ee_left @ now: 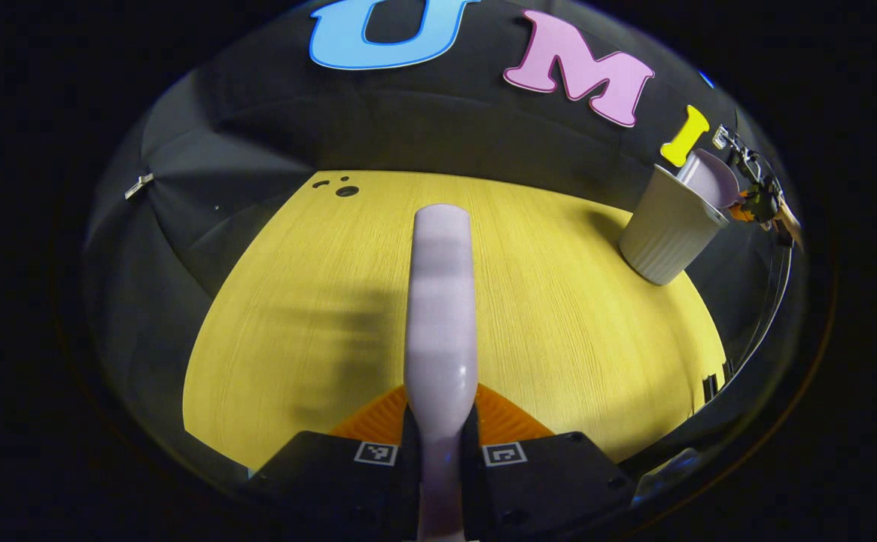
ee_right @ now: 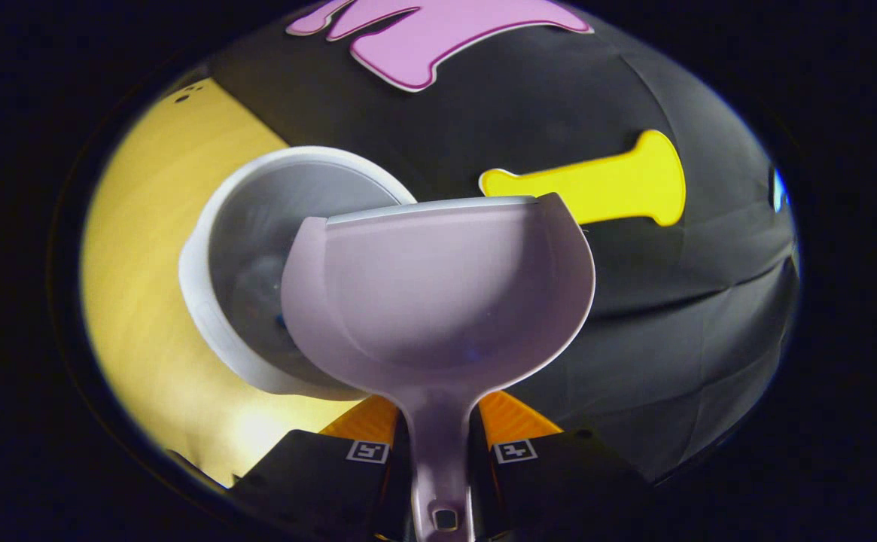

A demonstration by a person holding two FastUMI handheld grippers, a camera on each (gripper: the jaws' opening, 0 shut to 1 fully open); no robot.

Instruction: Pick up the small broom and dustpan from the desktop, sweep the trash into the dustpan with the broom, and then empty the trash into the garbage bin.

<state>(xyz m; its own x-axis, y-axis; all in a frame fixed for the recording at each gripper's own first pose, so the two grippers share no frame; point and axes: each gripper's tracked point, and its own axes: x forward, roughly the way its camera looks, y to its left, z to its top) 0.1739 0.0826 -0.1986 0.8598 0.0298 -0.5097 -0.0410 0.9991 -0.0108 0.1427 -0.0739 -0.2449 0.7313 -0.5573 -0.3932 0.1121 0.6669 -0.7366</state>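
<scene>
Dustpan's parked right over the bin

Our right gripper is clamped on the handle of the pale lilac plastic dustpan, its long axis running to 12 o'clock, lip over the white ribbed plastic bin. Left gripper pinches the lilac broom handle above the yellow counter, bin at 2 o'clock.
</scene>
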